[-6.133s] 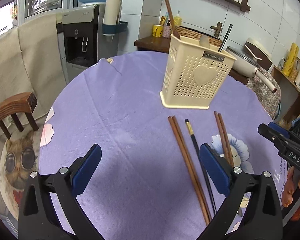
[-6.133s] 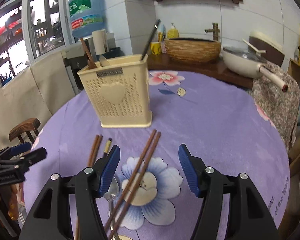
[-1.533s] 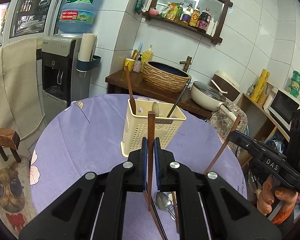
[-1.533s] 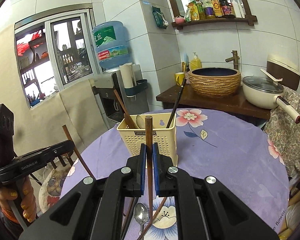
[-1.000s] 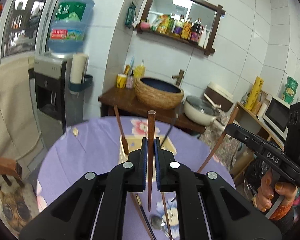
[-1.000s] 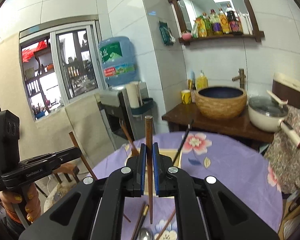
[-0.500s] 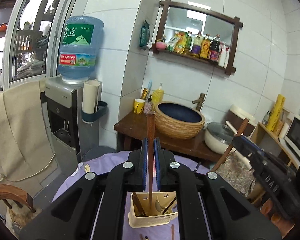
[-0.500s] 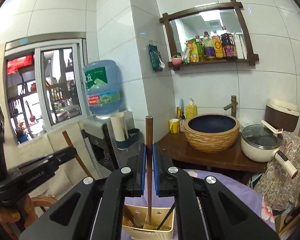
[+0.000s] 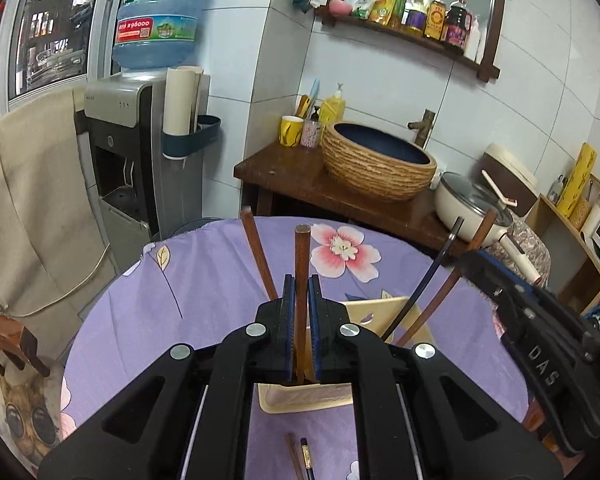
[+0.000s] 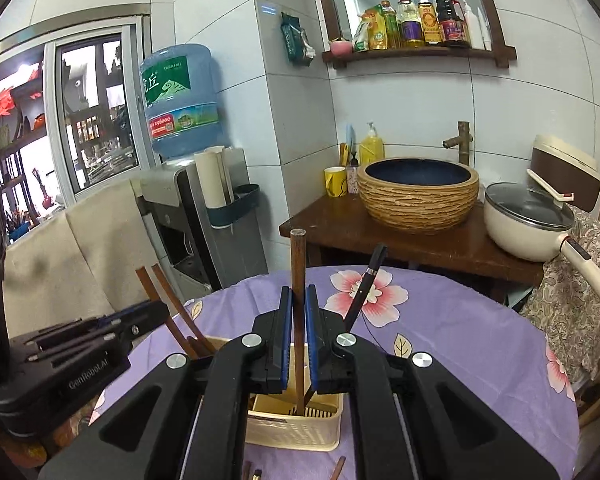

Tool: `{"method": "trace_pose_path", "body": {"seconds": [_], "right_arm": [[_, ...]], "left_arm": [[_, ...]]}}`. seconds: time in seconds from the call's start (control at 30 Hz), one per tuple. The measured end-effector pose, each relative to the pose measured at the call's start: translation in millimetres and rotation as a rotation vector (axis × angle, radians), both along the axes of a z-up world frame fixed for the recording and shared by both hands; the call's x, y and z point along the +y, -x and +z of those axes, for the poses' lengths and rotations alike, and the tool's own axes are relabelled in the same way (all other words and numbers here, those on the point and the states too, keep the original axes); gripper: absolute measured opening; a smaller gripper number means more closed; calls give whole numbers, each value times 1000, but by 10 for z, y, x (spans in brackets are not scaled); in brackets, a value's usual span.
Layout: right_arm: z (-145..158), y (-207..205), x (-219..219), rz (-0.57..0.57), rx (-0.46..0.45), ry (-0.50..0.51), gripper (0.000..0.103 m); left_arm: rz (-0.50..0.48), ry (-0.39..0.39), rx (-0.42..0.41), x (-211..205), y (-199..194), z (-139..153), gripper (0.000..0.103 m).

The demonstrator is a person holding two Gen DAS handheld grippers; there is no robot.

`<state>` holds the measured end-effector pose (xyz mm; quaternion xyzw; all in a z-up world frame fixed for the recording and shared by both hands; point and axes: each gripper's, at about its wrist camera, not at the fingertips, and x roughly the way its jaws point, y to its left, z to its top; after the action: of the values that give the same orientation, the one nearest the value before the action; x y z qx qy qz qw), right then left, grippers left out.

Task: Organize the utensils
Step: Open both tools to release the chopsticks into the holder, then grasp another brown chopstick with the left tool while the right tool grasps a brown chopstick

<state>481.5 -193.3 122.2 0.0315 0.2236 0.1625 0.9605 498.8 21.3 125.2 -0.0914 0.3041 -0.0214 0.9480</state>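
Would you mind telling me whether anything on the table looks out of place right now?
Yes: a few loose chopsticks lie on the tablecloth in front of the holder, not in it. The chopsticks inside lean at different angles, which is normal.

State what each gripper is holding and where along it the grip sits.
The left gripper clamps a brown chopstick around mid-length. The right gripper clamps another brown chopstick likewise. Both lower ends reach into the holder.

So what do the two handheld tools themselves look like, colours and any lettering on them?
Both are black plastic with silver round bolts. The left tool and the right tool have flat blue pads on their fingers. Seen from across, the right one's side reads "DAS" and the left one's "GenRobot.AI". No cables or sleeves show.
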Motion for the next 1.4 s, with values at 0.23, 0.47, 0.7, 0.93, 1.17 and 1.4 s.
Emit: {"method": "trace_pose_path", "body": {"seconds": [0.23,0.47,0.7,0.93,1.17,1.4], "right_arm": [[-2,-14,-19,8,5,-12,7],[10,96,-96,21,-36,-43,33],[-77,386,-208,22,-20,-52,44],[-549,666,-193,23,90,46,47],[-1360,759,-188,-10,289,90,47],[-1769,704,-219,-40,417,85,46]], "left_arm": [[-5,0,13,-36,-45,-129,7],[-26,20,-18,-20,116,-102,9],[-39,76,-74,68,576,-165,68],[-7,32,-8,138,986,-598,79],[0,-28,161,80,1184,-1300,79],[15,-11,236,144,1241,-1624,79]]}}
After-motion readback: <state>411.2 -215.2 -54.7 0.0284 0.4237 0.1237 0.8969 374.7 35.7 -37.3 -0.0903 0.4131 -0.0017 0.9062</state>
